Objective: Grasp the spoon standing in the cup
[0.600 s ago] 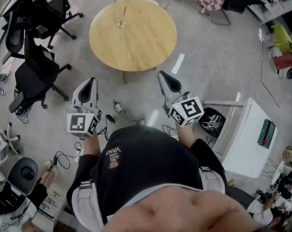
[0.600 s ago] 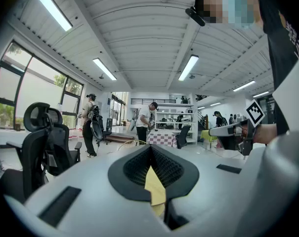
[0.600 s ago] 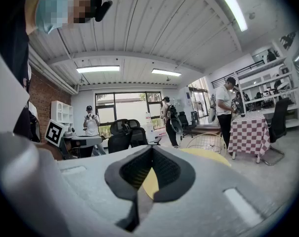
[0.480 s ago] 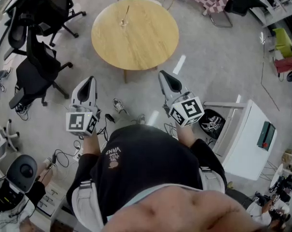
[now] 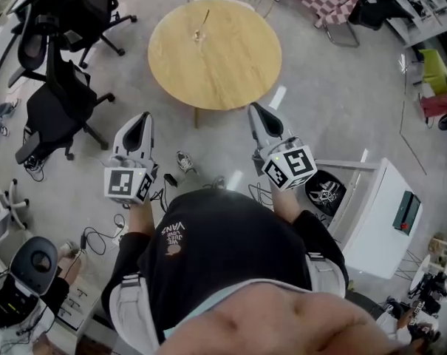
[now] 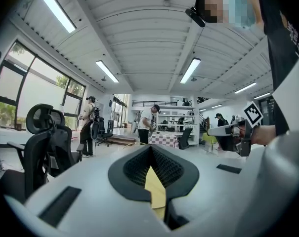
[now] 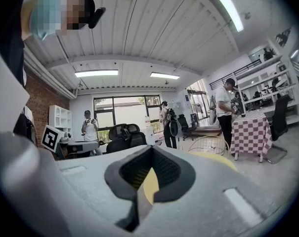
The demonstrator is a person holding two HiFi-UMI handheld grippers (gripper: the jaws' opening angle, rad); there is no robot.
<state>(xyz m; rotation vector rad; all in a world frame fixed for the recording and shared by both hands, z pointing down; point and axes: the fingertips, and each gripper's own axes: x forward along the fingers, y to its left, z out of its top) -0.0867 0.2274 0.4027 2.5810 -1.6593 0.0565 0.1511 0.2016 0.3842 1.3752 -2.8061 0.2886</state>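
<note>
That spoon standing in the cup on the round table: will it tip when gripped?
The spoon looks thin and leans in the cup, so it will probably pivot if nudged. The cup looks small, so likely light; it may slide or tip on the smooth table.

left claw: closed, level | right claw: closed, level

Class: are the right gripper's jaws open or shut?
Shut: on the right gripper the black pads meet at their tips, holding nothing.
</note>
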